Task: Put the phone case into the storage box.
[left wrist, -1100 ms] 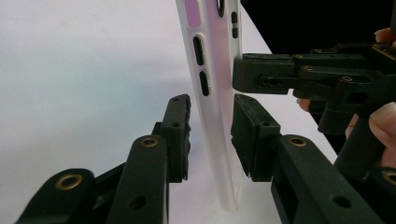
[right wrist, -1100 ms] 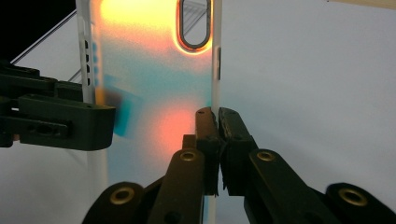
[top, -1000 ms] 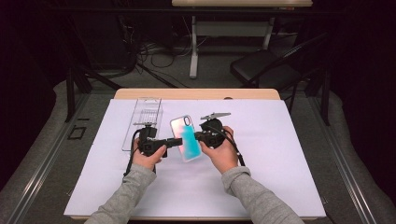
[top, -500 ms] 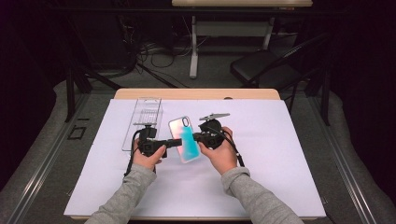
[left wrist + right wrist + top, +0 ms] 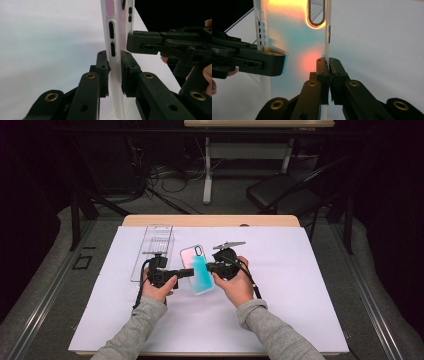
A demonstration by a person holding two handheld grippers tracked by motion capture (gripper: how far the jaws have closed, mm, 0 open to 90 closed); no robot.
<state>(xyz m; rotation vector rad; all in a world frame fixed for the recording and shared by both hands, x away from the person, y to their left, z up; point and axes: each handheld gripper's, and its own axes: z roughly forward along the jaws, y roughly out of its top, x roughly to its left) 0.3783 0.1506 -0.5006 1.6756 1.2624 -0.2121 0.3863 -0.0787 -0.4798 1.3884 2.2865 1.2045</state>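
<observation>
High view: pink-to-teal translucent phone case near the white-covered table middle, lifted between my hands. My left gripper, jaws just closing, clamps its left edge; my right gripper pinches the right edge. Clear plastic tray lies toward the far-left corner.

I can read no text, label, brand or number anywhere here. The phone case I am holding bears only colour, and the white sheet is unprinted.
</observation>
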